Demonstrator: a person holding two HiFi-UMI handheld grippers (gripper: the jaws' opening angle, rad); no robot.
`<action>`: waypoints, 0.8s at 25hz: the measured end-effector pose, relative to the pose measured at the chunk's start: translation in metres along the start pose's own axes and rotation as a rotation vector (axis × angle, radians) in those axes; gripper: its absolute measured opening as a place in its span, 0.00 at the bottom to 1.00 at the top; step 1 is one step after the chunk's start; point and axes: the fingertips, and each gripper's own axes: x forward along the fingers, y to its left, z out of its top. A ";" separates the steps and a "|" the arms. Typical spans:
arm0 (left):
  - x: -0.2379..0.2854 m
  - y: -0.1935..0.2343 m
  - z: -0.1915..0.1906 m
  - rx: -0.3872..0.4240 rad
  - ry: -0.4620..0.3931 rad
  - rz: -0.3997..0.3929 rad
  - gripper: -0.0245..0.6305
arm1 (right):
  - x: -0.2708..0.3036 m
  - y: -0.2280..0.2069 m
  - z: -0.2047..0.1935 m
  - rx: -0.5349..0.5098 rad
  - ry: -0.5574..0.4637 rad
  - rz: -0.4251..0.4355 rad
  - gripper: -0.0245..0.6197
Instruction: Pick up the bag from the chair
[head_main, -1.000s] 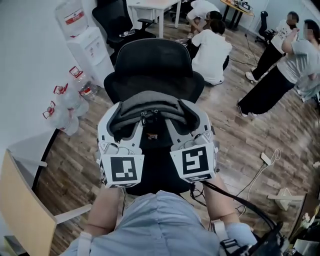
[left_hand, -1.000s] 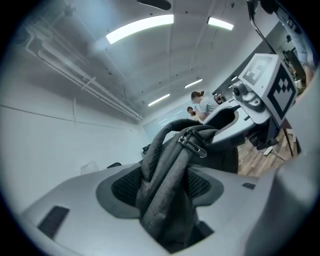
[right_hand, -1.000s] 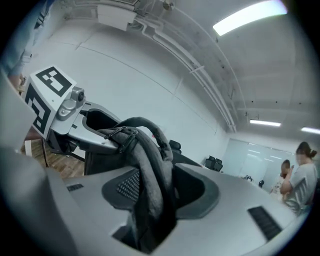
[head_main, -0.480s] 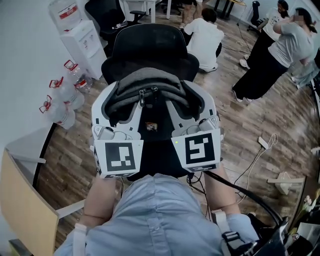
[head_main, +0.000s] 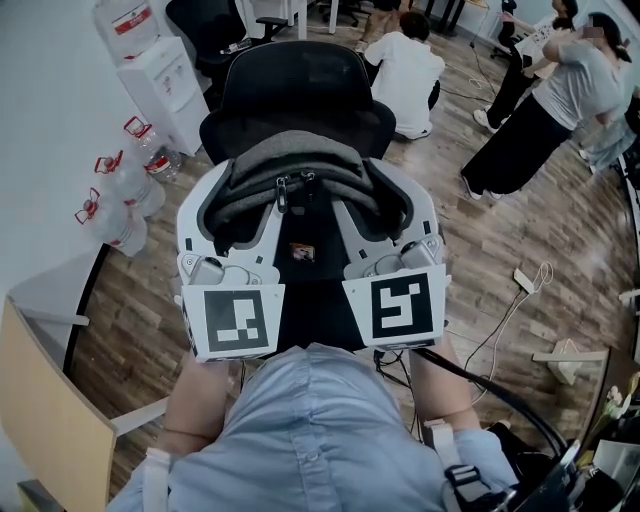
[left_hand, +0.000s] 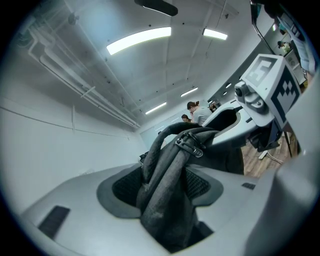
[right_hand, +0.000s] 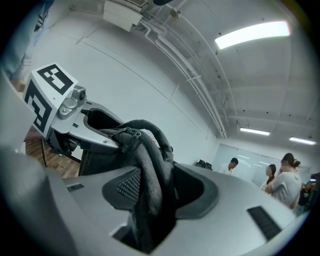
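Currently, left gripper (head_main: 243, 207) and right gripper (head_main: 366, 205) each clamp the grey bag's (head_main: 296, 160) top over the black chair (head_main: 295, 85).

Bag (head_main: 296, 156) up between the two, left gripper (head_main: 240, 202) clamped at its left end, right gripper (head_main: 375, 200) at its right, all just before the chair (head_main: 295, 85) back, water dispenser (head_main: 160, 85) and bottles (head_main: 125, 190) left of the chair, a person (head_main: 408, 70) on the floor behind it.
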 end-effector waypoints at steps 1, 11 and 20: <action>0.000 0.000 0.000 0.000 -0.001 0.000 0.41 | 0.000 0.000 0.000 -0.001 0.000 -0.002 0.30; 0.006 0.001 0.005 0.010 0.001 0.007 0.41 | 0.002 -0.007 0.000 0.003 -0.005 -0.002 0.30; 0.006 -0.001 0.001 0.023 0.012 0.014 0.41 | 0.004 -0.004 -0.003 -0.001 -0.005 0.009 0.30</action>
